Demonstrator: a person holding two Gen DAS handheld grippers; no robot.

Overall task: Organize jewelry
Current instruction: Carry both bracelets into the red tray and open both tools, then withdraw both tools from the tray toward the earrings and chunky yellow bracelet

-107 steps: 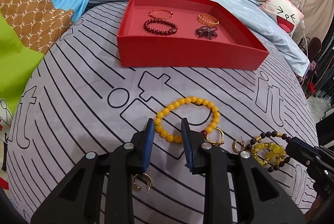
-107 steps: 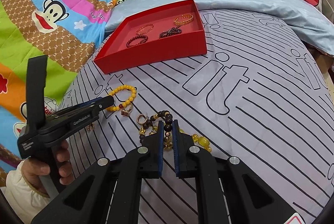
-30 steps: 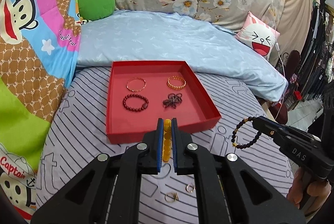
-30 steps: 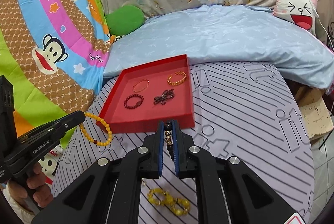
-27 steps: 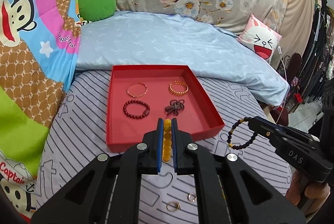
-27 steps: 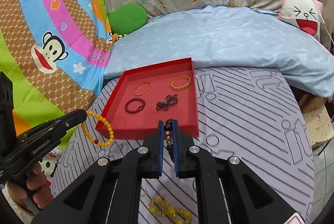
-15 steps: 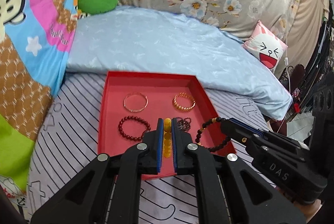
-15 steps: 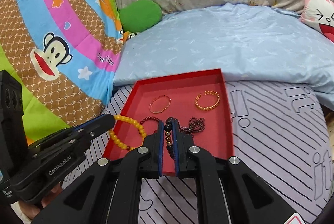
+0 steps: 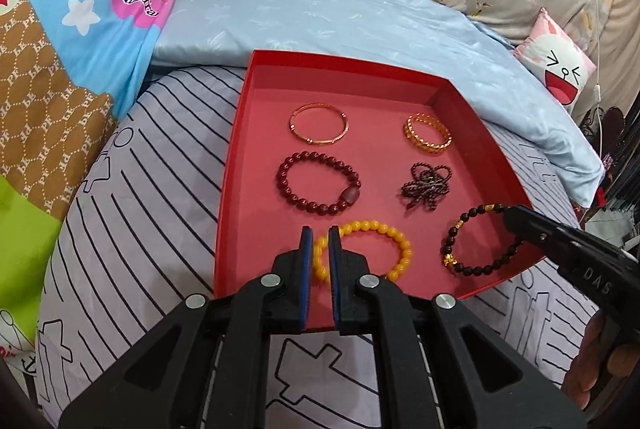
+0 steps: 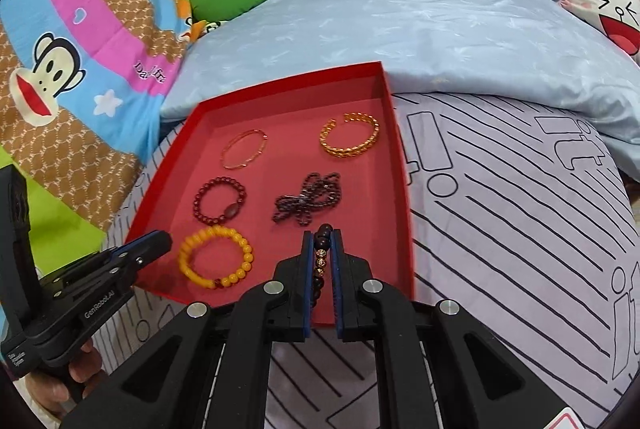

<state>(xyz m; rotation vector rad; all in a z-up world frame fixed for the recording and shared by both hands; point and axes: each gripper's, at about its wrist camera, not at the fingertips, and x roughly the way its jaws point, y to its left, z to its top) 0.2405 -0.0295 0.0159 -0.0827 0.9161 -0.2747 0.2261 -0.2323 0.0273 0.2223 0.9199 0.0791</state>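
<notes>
Left gripper (image 9: pixel 319 245) pinches yellow bracelet (image 9: pixel 394 253); right gripper (image 10: pixel 321 249) seemingly grips dark bracelet (image 9: pixel 476 241) — loop visible only left-side.

Left gripper (image 9: pixel 319 247) and right gripper (image 10: pixel 321 247): black plastic frames, blue finger pads, silver screws. White lettering "GenRobot.AI" and "DAS". Bare-skinned hands grip both handles.
</notes>
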